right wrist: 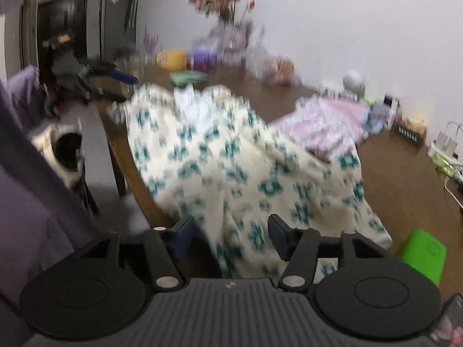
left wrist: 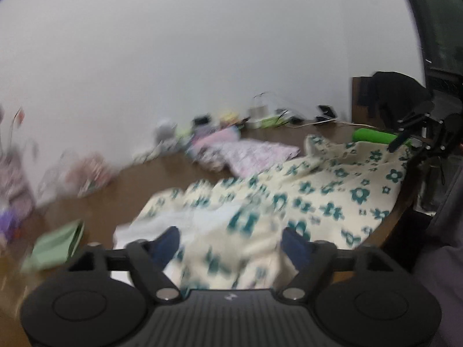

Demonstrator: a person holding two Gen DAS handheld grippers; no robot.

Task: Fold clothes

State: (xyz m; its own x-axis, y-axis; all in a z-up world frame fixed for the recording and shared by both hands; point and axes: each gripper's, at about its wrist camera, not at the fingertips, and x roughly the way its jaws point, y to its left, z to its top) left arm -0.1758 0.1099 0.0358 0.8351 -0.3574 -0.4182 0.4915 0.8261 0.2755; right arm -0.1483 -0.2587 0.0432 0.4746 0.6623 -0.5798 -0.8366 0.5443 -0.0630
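Note:
A cream garment with teal flowers [left wrist: 312, 190] lies rumpled across the brown table [left wrist: 150, 179], with a white lining showing at one end [right wrist: 196, 107]. My left gripper [left wrist: 231, 244] hovers low over that end. Its blue-padded fingers [left wrist: 166, 244] stand wide apart, with cloth below and between them but not pinched. My right gripper [right wrist: 231, 238] is at the garment's [right wrist: 231, 167] other end, near the table's front edge. Its fingers [right wrist: 185, 235] are apart, and a fold of cloth runs up between them without being pressed. Each gripper also shows small in the other's view: the right gripper [left wrist: 416, 133] and the left gripper [right wrist: 86, 81]. Both views are blurred.
A folded pink patterned garment [right wrist: 327, 121] lies behind the cream one. A folded green cloth [left wrist: 55, 245] sits at the left end, and a bright green object [right wrist: 422, 256] at the right. A vase of flowers [right wrist: 225, 14], bags and chargers line the wall. A purple sleeve [right wrist: 26, 202] is close by.

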